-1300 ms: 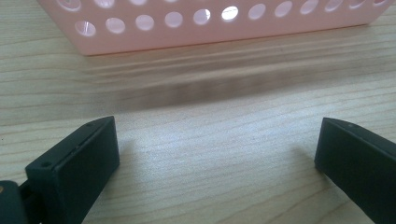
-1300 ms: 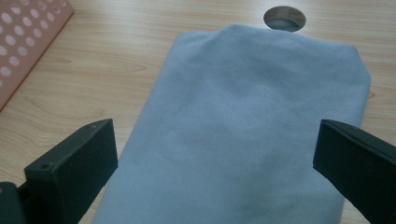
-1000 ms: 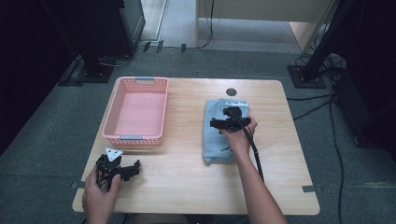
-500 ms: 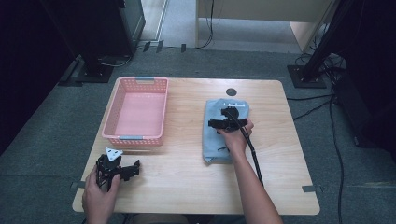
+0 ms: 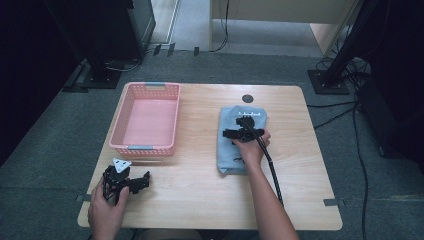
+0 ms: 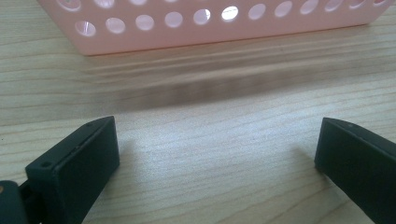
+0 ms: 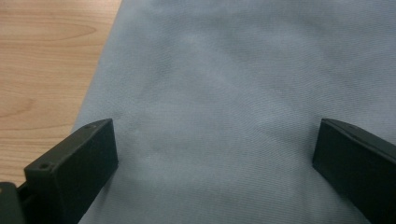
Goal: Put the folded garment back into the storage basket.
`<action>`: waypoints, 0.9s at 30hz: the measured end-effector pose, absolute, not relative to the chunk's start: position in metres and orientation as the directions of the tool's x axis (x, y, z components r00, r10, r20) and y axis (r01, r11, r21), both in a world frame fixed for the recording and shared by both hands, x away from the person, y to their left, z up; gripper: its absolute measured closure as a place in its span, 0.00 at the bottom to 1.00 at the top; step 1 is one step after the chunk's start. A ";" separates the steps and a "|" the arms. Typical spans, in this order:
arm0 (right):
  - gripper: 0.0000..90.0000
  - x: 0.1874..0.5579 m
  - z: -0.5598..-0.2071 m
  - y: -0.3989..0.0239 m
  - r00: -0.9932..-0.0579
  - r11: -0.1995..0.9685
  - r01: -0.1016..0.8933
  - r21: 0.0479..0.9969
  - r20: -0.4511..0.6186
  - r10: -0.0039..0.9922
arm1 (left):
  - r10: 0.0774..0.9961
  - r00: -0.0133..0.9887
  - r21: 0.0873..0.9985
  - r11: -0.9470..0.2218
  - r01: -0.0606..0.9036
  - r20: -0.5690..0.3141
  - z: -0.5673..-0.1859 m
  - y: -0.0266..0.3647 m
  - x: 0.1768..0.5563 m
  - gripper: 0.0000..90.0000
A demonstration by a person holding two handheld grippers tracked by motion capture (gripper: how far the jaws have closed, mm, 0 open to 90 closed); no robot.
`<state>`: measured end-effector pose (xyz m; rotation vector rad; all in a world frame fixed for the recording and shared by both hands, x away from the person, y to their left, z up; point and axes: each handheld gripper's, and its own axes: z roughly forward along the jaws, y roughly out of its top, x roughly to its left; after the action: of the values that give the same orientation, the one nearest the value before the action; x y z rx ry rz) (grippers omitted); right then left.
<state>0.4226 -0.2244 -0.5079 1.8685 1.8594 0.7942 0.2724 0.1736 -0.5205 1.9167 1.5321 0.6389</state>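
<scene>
My right gripper [image 5: 243, 131] hovers open over the folded blue cloth [image 5: 235, 150], ungrasped; left gripper [image 5: 125, 182] open; basket [image 5: 145, 148] empty.

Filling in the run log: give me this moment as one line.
right tool: open, over blue cloth | left tool: open, on table near pink basket

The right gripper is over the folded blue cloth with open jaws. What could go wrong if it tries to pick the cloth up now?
1. The right gripper is open above the flat middle of the blue cloth; there is no edge or ridge between the jaws, so they may slide off or pinch only the top layer.
2. The cloth looks folded, so lifting it may unfold it.
3. The left gripper rests open near the pink basket, far away and unable to help quickly.
</scene>
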 end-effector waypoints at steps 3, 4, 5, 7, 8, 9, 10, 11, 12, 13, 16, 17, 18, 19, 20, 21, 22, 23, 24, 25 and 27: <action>0.00 0.421 -0.512 -0.220 -0.039 -0.014 0.766 0.642 0.068 0.997 | 0.976 0.219 0.708 -0.157 0.689 0.003 -0.520 0.174 0.272 0.00; 0.00 0.421 -0.512 -0.220 -0.039 -0.014 0.766 0.642 0.068 0.997 | 0.976 0.219 0.708 -0.157 0.689 0.003 -0.520 0.174 0.272 0.00; 0.00 0.420 -0.514 -0.216 -0.044 0.018 0.761 0.648 0.024 0.999 | 0.976 0.219 0.708 -0.157 0.688 0.003 -0.520 0.174 0.272 0.00; 0.00 0.419 -0.516 -0.213 -0.050 0.038 0.757 0.653 0.000 0.999 | 0.976 0.219 0.708 -0.157 0.688 0.003 -0.520 0.174 0.272 0.00; 0.00 0.419 -0.516 -0.212 -0.054 0.042 0.757 0.653 -0.002 0.999 | 0.976 0.219 0.708 -0.157 0.688 0.003 -0.520 0.174 0.272 0.00; 0.00 0.419 -0.516 -0.213 -0.057 0.043 0.757 0.652 0.000 0.998 | 0.976 0.219 0.708 -0.157 0.688 0.004 -0.521 0.174 0.272 0.00; 0.00 0.420 -0.516 -0.213 -0.060 0.045 0.758 0.651 0.000 0.998 | 0.976 0.219 0.708 -0.157 0.688 0.003 -0.521 0.173 0.272 0.00; 0.00 0.420 -0.516 -0.213 -0.060 0.045 0.758 0.651 0.000 0.998 | 0.976 0.219 0.708 -0.157 0.688 0.003 -0.521 0.173 0.272 0.00; 0.00 0.420 -0.516 -0.214 -0.061 0.045 0.759 0.650 0.001 0.998 | 0.976 0.217 0.708 -0.156 0.689 0.003 -0.521 0.173 0.272 0.00; 0.05 0.419 -0.516 -0.215 -0.052 0.037 0.755 0.654 0.004 0.999 | 0.976 0.217 0.708 -0.155 0.689 0.004 -0.521 0.173 0.272 0.00; 0.25 0.416 -0.514 -0.219 -0.012 0.005 0.733 0.680 0.006 1.000 | 0.976 0.217 0.709 -0.155 0.688 0.003 -0.521 0.173 0.272 0.00; 0.34 0.415 -0.514 -0.222 0.000 -0.004 0.722 0.692 0.006 1.000 | 0.976 0.218 0.708 -0.157 0.688 0.004 -0.521 0.173 0.272 0.00; 0.34 0.415 -0.514 -0.222 0.000 -0.004 0.722 0.692 0.006 1.000 | 0.976 0.217 0.709 -0.155 0.688 0.003 -0.521 0.173 0.272 0.00; 0.45 0.413 -0.513 -0.225 0.016 -0.015 0.714 0.700 0.004 1.000 | 0.976 0.218 0.708 -0.157 0.688 0.004 -0.521 0.173 0.272 0.00; 0.58 0.410 -0.513 -0.230 0.034 -0.027 0.702 0.712 0.004 0.999 | 0.976 0.218 0.708 -0.157 0.688 0.004 -0.521 0.173 0.272 0.00; 0.58 0.410 -0.513 -0.230 0.034 -0.027 0.702 0.712 0.004 0.999 | 0.976 0.218 0.708 -0.157 0.688 0.004 -0.521 0.173 0.272 0.00; 0.63 0.409 -0.513 -0.233 0.034 -0.024 0.697 0.717 0.002 0.999 | 0.976 0.218 0.708 -0.157 0.688 0.004 -0.521 0.173 0.272 0.00; 0.63 0.409 -0.513 -0.233 0.034 -0.024 0.697 0.717 0.002 0.999 | 0.976 0.218 0.708 -0.157 0.688 0.004 -0.521 0.173 0.272 0.00; 0.66 0.409 -0.513 -0.233 0.031 -0.017 0.696 0.718 -0.007 0.999 | 0.976 0.218 0.708 -0.156 0.688 0.004 -0.521 0.173 0.272 0.00; 0.72 0.409 -0.513 -0.234 0.039 -0.023 0.696 0.718 -0.005 0.999 | 0.976 0.217 0.709 -0.155 0.688 0.003 -0.521 0.173 0.272 0.00; 0.79 0.408 -0.512 -0.233 0.043 -0.018 0.696 0.717 -0.017 0.999 | 0.976 0.217 0.709 -0.154 0.688 0.002 -0.521 0.174 0.272 0.00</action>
<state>0.4078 -0.2327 -0.5121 1.7709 1.7090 0.7049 0.2721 0.1735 -0.5205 1.9134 1.5334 0.6399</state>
